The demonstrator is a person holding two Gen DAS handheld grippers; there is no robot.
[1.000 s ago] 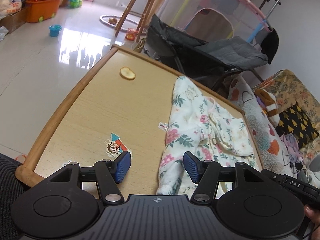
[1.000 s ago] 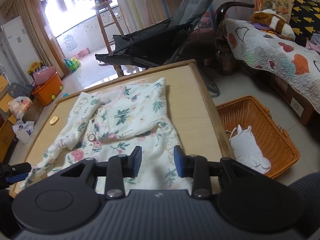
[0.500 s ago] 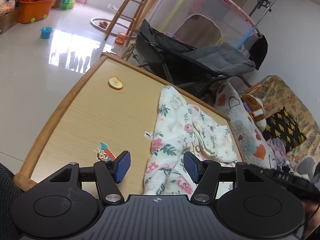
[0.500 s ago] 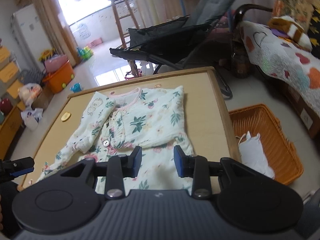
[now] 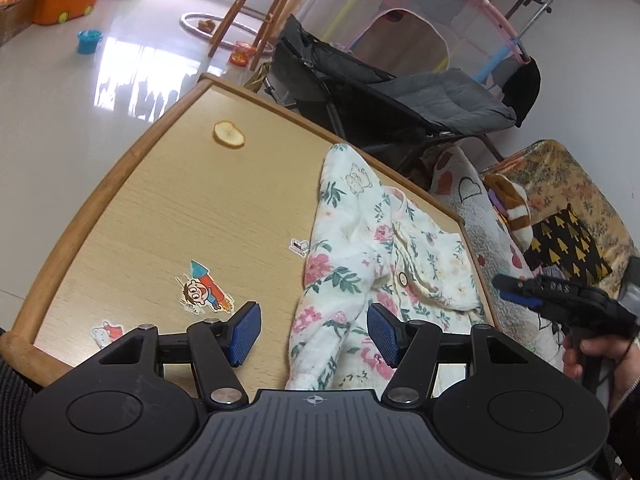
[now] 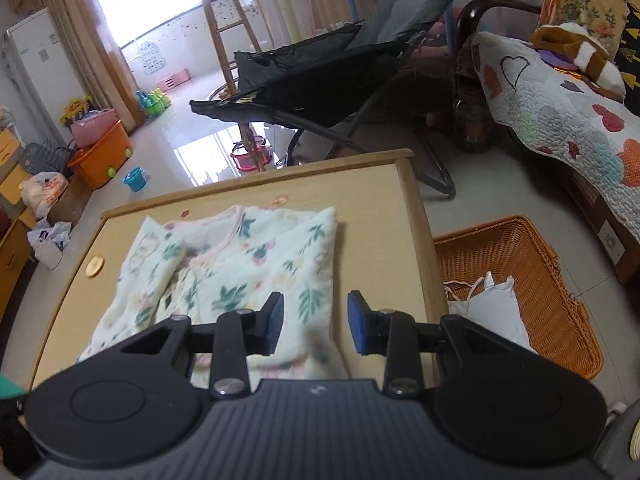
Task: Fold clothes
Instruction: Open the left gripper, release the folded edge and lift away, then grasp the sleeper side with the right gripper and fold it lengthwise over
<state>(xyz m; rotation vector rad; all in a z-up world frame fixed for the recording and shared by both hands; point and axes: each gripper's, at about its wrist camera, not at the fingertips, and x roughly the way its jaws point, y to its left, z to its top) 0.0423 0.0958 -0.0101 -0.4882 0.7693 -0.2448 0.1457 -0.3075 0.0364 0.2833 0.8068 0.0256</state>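
Note:
A white floral baby garment (image 5: 360, 264) lies partly folded on the wooden table (image 5: 168, 208), with one sleeve running toward the near edge. My left gripper (image 5: 314, 332) is open and empty, above the near end of that sleeve. My right gripper (image 6: 316, 322) is open and empty, above the garment (image 6: 240, 268) at its right side. The right gripper (image 5: 516, 288) also shows in the left wrist view, held in a hand off the table's right edge.
Stickers (image 5: 204, 292) and a round yellow slice (image 5: 228, 134) lie on the table's left half. An orange wicker basket (image 6: 532, 276) with white cloth stands on the floor at the right. A dark recliner chair (image 6: 340, 72) stands beyond the table.
Both grippers have drawn back and risen, staying open. The right gripper moved right and now shows at the table's right edge in the left wrist view. The garment has not moved.

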